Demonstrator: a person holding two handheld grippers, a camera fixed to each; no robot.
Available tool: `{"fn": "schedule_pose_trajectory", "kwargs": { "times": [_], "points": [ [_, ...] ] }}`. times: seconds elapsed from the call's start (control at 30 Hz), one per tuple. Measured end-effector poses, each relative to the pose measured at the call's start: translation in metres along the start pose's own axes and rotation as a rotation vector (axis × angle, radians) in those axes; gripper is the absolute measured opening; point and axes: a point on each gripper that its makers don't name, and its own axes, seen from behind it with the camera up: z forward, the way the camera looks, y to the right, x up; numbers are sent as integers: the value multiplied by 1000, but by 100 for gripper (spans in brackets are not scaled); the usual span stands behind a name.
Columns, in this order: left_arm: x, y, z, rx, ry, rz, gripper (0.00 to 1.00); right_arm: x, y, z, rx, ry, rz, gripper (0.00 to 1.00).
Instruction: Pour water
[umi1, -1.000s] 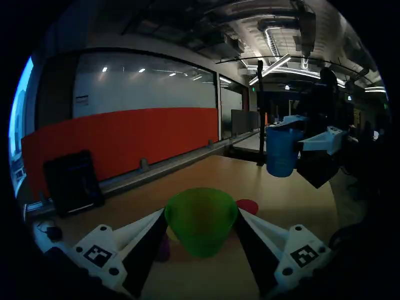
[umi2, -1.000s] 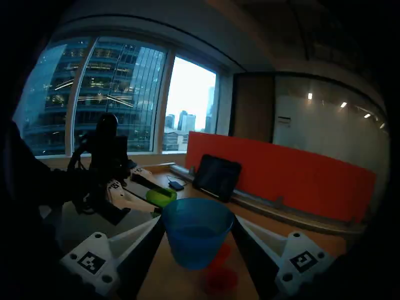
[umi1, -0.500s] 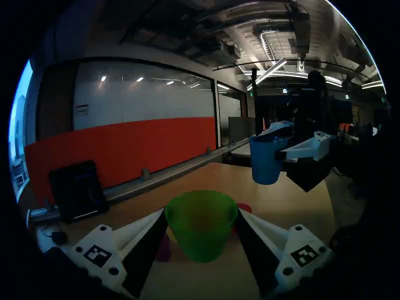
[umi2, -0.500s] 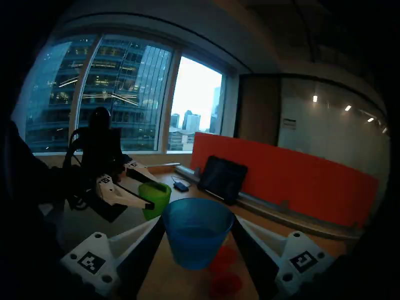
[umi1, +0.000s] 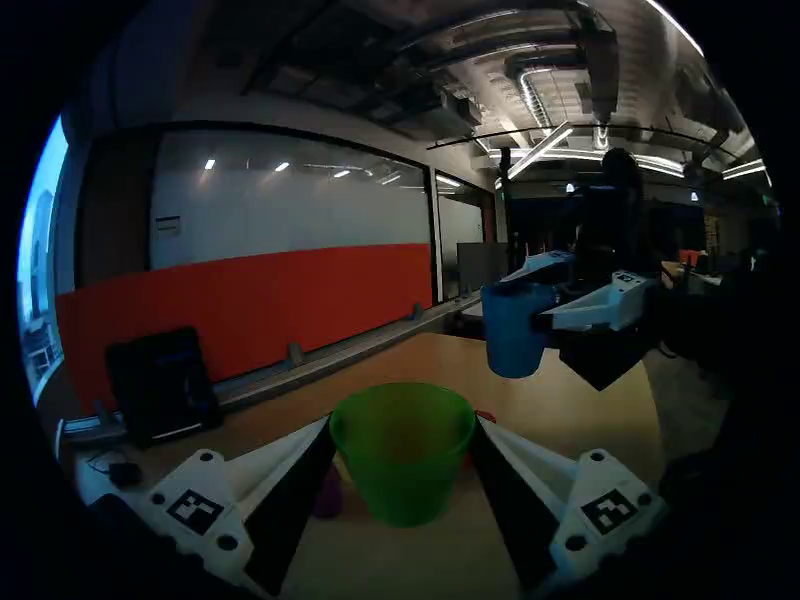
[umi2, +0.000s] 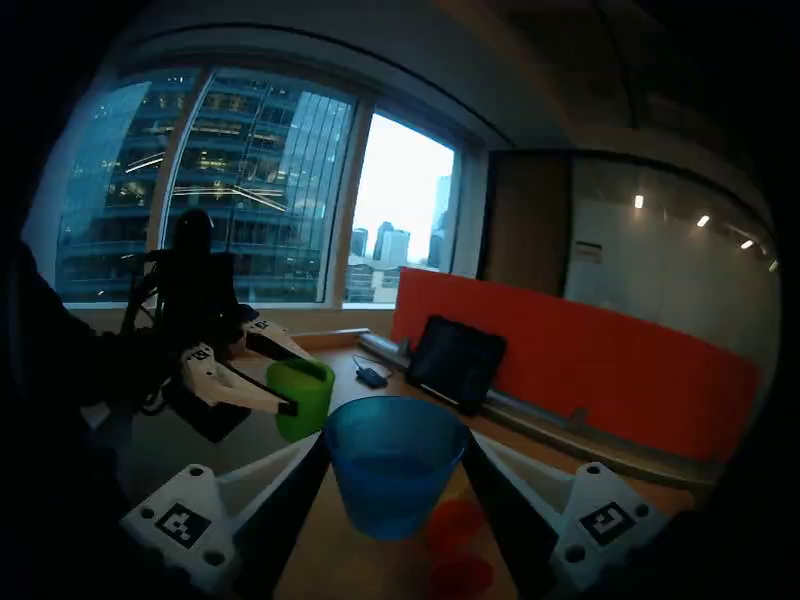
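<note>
Two cups have drawn closer. Your left claw (umi1: 402, 432) clamps the green cup (umi1: 402, 475), and your right claw (umi2: 396, 445) clamps the blue cup (umi2: 396, 495) of water. The blue cup is upright, ahead-right of the left claw. Tilting likely comes next.

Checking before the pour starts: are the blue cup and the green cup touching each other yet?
Apart. The left gripper view shows the blue cup up and right of the green cup, with table showing between them.
</note>
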Motion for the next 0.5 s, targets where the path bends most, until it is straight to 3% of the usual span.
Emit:
{"fn": "schedule_pose_trajectory", "kwargs": {
  "times": [0.17,0.5],
  "points": [
    [1,5,-6,-8,-1,8,89,4,-2,6,13,6,-16,93],
    [2,16,-15,-22,9,12,89,11,-1,19,16,10,-121,93]
  ]
}}
